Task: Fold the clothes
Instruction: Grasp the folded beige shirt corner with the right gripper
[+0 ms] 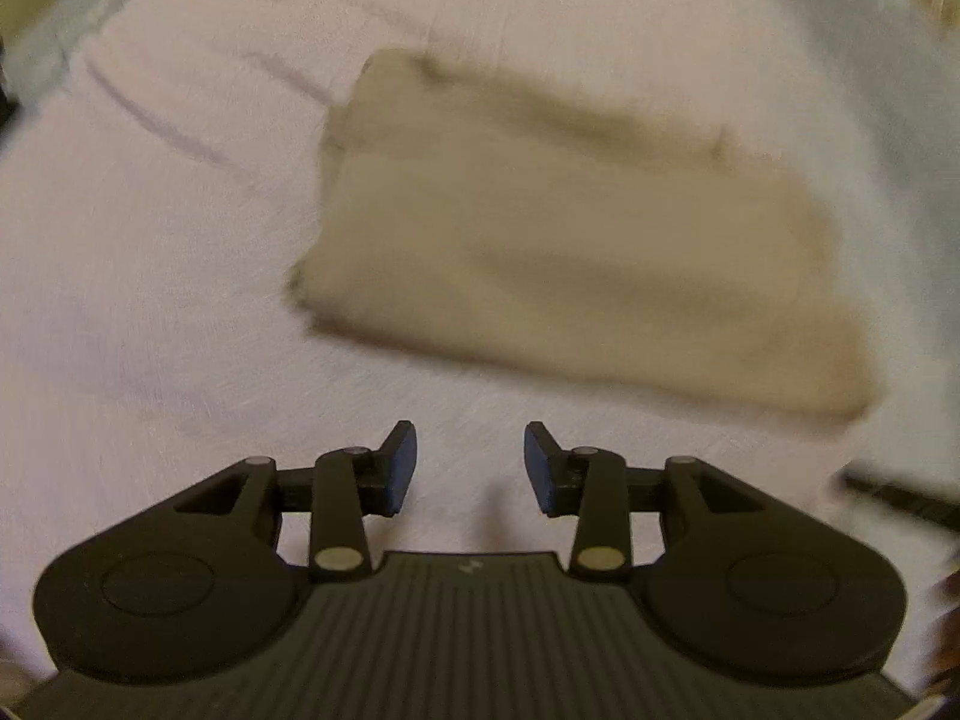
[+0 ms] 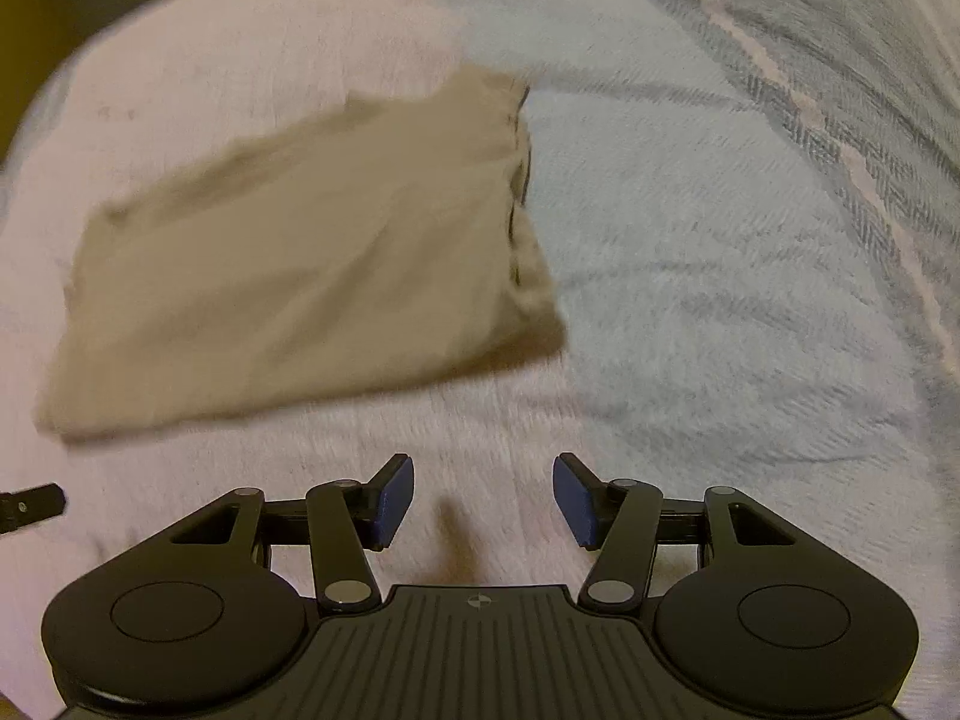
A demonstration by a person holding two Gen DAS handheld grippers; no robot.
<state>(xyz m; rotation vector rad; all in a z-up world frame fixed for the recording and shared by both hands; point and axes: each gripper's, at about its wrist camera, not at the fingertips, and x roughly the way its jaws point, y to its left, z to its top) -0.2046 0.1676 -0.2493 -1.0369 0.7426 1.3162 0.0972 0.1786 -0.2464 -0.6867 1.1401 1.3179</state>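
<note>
Two claws hover over the bed point(image 1: 150, 276), both empty — left claw point(image 1: 470, 468) apart, right claw point(image 2: 483, 501) wider apart. Folded beige garment point(image 2: 300, 258) lies flat on the pale blanket point(image 2: 720, 300) (edges blurred), just ahead of both claws, untouched.

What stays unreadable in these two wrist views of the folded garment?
- Left wrist view: motion blur smears the beige folded garment; its type and layer count are unreadable.
- Left wrist view: a dark object at the right edge is cut off and blurred.
- Right wrist view: the bed cover runs past the frame; its extent is unknown.
</note>
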